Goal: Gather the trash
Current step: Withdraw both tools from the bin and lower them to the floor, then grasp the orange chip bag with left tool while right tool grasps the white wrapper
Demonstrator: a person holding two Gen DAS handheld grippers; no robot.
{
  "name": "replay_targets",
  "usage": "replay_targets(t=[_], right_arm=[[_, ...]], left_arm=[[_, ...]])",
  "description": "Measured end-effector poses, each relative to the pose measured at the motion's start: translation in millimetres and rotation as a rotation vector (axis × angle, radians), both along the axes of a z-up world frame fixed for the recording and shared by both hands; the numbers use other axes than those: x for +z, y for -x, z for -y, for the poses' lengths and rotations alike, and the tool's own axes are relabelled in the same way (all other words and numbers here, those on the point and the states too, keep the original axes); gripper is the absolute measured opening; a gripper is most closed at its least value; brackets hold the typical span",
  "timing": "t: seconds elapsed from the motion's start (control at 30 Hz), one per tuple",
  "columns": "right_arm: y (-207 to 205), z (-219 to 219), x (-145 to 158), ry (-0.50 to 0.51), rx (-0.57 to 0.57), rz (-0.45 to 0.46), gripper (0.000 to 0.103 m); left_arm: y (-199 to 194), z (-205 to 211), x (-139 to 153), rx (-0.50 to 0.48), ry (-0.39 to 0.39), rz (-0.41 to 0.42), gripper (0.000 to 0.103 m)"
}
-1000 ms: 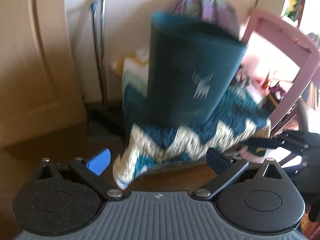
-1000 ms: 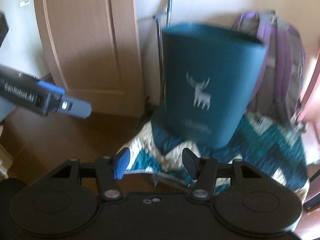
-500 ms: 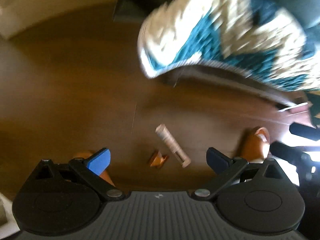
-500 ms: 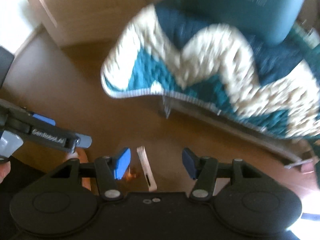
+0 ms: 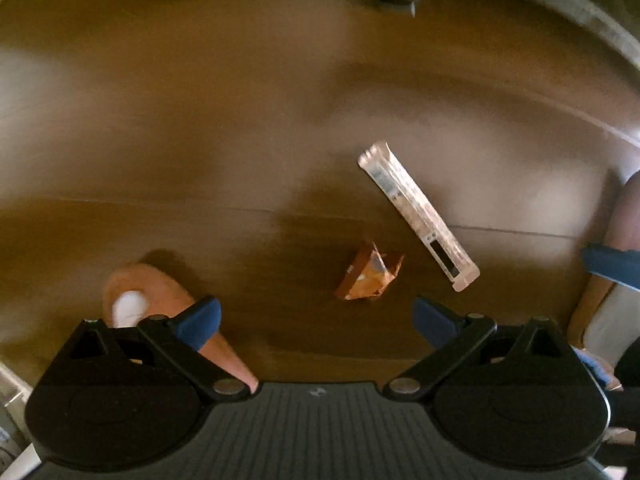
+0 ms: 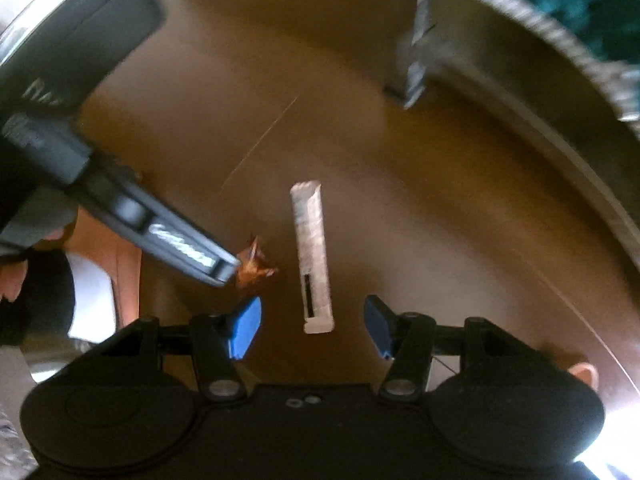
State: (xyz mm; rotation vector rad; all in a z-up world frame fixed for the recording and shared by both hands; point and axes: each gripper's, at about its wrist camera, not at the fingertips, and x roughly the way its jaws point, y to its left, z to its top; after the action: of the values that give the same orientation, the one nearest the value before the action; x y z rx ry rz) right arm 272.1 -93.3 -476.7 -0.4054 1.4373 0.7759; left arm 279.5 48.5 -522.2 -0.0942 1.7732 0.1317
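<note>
Nothing collected yet: crumpled orange wrapper [image 5: 369, 276] and long white wrapper [image 5: 418, 216] just beside it left on floor [image 5: 200, 120]. Left gripper [image 5: 316, 320] and right gripper [image 6: 312, 326] both spread, empty.

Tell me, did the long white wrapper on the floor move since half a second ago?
Cannot tell. The long white wrapper lies beside the crumpled orange wrapper, same arrangement as before; only the cameras swung down toward the floor.

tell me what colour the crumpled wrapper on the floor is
Orange crumpled wrapper, clearest in the left wrist view.
</note>
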Motion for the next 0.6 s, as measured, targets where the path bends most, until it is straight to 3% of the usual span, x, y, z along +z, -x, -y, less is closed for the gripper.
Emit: replay_targets(t=[0.3,0.53,0.6], right_arm=[[19.6,-21.4,-78.8,0.057,0.176,0.01,0.054],[28.9,-29.2,-108.1,0.078,0.259,0.059,0.051],[32.6,-34.1,-110.7,0.082,0.292,0.094,0.043]], left_arm=[[2.9,7.6,-59.4,-0.146,0.039,-0.03,0.101],[9.2,11.6,-78.3,-0.187,0.102,-0.048,0.076],[11.0,13.3,-78.7,-0.21,0.115,-0.039,0.069]])
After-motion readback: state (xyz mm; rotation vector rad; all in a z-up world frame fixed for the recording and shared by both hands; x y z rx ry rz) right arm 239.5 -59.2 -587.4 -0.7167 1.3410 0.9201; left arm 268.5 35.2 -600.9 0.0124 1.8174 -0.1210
